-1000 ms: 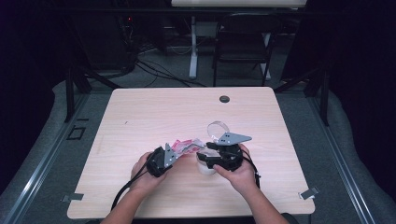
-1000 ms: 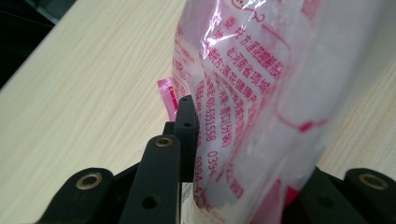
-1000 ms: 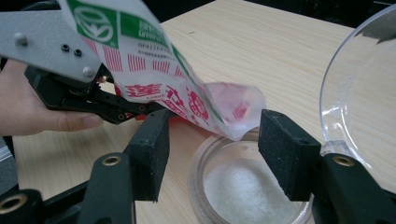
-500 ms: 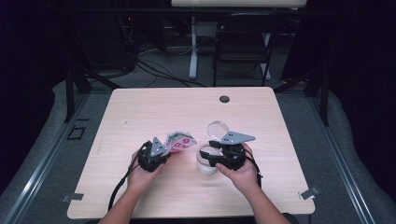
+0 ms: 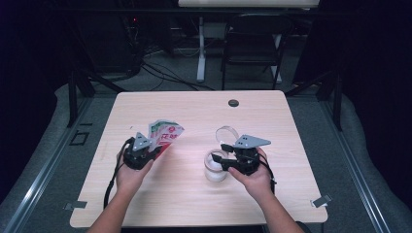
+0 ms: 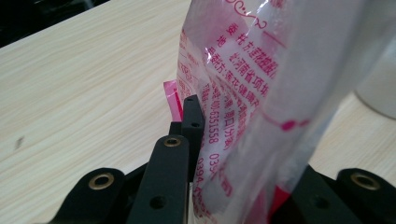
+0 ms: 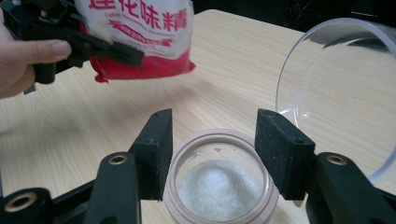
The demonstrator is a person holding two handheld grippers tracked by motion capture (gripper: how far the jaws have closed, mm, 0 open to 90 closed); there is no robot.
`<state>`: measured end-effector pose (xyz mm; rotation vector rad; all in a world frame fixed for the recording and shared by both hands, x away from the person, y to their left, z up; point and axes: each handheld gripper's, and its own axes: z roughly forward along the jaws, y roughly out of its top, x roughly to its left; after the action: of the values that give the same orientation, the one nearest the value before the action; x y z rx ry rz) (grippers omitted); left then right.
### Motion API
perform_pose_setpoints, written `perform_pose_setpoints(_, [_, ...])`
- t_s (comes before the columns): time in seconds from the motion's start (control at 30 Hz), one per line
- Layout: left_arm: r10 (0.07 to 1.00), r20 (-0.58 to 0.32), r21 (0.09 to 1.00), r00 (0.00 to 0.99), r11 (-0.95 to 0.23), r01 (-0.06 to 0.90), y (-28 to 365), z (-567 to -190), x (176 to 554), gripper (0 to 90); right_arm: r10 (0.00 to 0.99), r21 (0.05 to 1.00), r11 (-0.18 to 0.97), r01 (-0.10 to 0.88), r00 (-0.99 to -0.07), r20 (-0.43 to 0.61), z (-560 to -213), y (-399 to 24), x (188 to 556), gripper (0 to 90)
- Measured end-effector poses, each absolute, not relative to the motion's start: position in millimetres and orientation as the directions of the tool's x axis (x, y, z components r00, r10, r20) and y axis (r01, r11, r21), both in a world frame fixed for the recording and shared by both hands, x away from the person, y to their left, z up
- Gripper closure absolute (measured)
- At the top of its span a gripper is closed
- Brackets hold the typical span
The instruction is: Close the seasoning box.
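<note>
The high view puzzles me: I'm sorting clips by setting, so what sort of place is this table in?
Most likely a lab or recording studio, not a kitchen. A bare wooden table stands among dark curtains, cables on the floor run behind it, and a folding chair waits at the back.

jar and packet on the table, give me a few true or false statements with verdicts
1. The left gripper holds a red and white packet. True; its fingers clamp the packet, having just closed a little further.
2. The jar is empty. False; white crystals lie in it.
3. The right gripper has its fingers on either side of the jar's rim. True.
4. The jar's clear lid is closed over the opening. False; it stands flipped up beside the opening.
5. The packet is over the jar. False; it is off to the side, apart from it.
</note>
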<state>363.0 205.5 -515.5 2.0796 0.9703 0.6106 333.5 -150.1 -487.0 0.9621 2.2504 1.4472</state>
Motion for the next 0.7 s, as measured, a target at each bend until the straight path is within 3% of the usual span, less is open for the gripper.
perform_pose_setpoints(0.37, [0.873,0.127,0.793,0.472,-0.375,0.48,255,-519,358,79.7,0.663,0.887,0.283,0.365,-0.743,0.094,-488,-152,333,51.2])
perform_pose_setpoints(0.7, [0.91,0.139,0.776,0.392,-0.346,0.527,273,-531,358,79.7,0.666,0.887,0.289,0.361,-0.741,0.085,-488,-152,332,52.5])
